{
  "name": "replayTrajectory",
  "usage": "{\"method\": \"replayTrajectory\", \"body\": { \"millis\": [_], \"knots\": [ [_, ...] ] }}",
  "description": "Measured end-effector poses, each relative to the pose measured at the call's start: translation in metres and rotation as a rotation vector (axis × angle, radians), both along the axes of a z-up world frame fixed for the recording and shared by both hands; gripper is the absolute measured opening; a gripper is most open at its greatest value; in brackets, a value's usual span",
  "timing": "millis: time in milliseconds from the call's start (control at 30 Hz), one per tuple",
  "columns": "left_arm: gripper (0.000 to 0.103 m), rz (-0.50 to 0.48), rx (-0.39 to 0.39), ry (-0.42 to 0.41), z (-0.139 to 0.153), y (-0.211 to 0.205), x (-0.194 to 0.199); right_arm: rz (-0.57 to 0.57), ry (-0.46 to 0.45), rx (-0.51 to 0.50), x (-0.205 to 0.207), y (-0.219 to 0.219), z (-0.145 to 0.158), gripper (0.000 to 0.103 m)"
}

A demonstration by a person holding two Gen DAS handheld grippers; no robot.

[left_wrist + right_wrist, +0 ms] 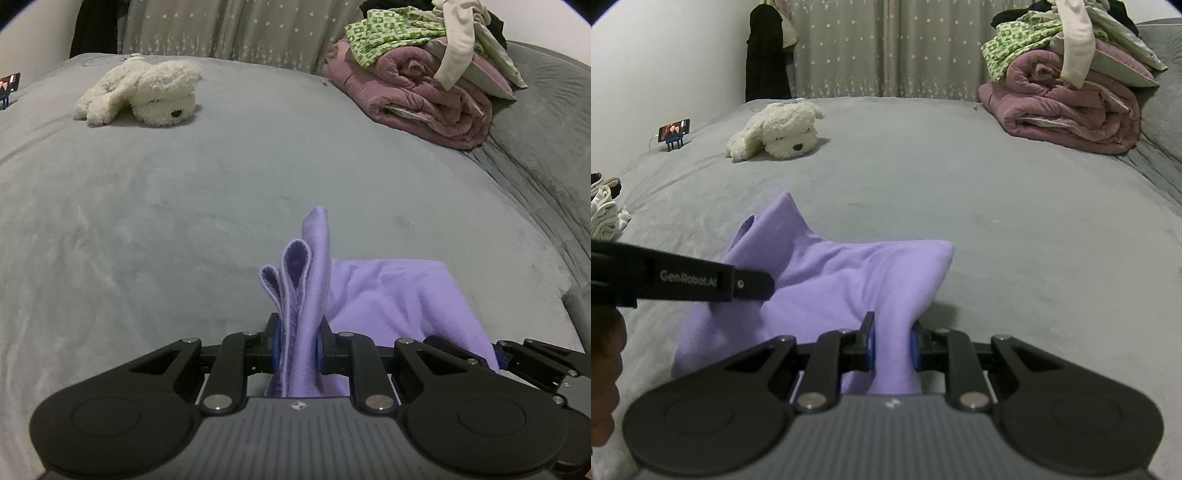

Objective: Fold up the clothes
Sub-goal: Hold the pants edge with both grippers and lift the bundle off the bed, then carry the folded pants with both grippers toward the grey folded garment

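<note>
A lilac garment [388,295] lies bunched on the grey bed near the front. My left gripper [298,343] is shut on a gathered edge of it, with folded hems sticking up between the blue pads. In the right wrist view the same lilac garment [842,273] spreads ahead, and my right gripper [891,343] is shut on another bunch of it. The left gripper's black finger [701,282] reaches in from the left and touches the cloth. The right gripper's side shows at the right edge of the left wrist view [535,354].
A white plush dog [144,92] lies far left on the grey bed [184,192]. A rolled pink quilt with a pile of clothes [424,74] sits at the back right. A phone on a stand [675,132] and some pale clothes [605,210] lie at the left edge.
</note>
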State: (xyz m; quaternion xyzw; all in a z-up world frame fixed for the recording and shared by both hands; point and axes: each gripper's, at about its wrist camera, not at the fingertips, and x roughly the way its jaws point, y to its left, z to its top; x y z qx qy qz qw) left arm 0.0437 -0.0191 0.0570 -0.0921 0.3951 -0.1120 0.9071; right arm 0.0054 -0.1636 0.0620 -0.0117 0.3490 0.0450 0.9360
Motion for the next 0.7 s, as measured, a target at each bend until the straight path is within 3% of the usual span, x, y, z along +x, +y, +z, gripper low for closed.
{"method": "replayTrajectory", "body": {
  "millis": [333, 700],
  "knots": [
    [0.016, -0.039, 0.101, -0.083, 0.004, -0.048, -0.029, -0.007, -0.067, -0.114, -0.03, -0.018, 0.012, 0.016],
    [0.016, -0.046, 0.1, -0.147, 0.023, -0.103, -0.047, -0.076, -0.115, -0.122, -0.06, -0.07, 0.028, 0.016]
  ]
}}
